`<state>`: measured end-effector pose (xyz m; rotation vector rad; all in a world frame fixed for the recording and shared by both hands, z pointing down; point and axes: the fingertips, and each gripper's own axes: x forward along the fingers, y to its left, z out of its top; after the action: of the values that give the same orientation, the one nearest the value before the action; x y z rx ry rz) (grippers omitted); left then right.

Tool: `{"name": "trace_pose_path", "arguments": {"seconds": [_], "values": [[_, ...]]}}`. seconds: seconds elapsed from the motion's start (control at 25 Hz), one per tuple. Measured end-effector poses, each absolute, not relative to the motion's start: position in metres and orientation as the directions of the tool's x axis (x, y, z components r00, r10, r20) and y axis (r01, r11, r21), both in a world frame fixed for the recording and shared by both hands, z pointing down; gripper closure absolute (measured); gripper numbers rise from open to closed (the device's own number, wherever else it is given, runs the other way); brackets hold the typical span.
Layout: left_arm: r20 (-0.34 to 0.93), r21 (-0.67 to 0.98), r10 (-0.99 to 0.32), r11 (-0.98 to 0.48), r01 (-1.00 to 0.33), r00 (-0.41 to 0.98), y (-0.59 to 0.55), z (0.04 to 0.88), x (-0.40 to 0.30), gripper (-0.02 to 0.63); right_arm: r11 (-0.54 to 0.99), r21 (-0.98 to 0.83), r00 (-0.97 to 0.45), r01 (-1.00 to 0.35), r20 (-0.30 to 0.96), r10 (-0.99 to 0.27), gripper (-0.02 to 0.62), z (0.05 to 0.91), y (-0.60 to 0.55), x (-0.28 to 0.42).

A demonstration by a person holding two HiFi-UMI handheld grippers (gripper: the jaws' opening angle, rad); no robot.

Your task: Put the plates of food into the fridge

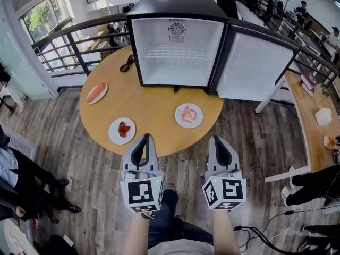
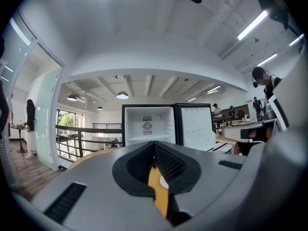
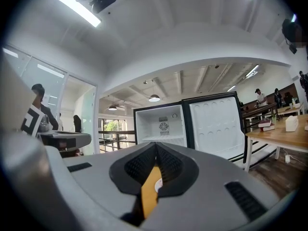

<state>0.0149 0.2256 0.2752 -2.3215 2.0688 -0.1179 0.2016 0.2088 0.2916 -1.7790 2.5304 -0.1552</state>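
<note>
Closest to me, the left gripper and right gripper hang just short of the round table's near edge, each with its jaws pressed together on nothing. All three plates sit on the table: the plate of red food and the plate of pink food by the near edge, the salmon plate at the left edge. Beyond, at the far edge, the fridge stands open and bare. I'd say the first pickup is in hand. Next, a gripper must spread and take a plate's rim.
</note>
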Motion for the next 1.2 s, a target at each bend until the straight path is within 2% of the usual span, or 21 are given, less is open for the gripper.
{"name": "trace_pose_path", "arguments": {"seconds": [0.56, 1.2], "values": [[0.066, -0.04, -0.978, -0.202, -0.979, 0.199, 0.115, 0.282, 0.001, 0.6, 0.262, -0.088, -0.265, -0.961, 0.034, -0.964, 0.583, 0.286, 0.113, 0.183], [0.089, -0.024, -0.961, -0.265, -0.964, 0.262, 0.061, 0.294, 0.004, 0.6, 0.209, -0.078, -0.214, -0.975, 0.056, -0.975, 0.583, 0.291, 0.066, 0.183]]}}
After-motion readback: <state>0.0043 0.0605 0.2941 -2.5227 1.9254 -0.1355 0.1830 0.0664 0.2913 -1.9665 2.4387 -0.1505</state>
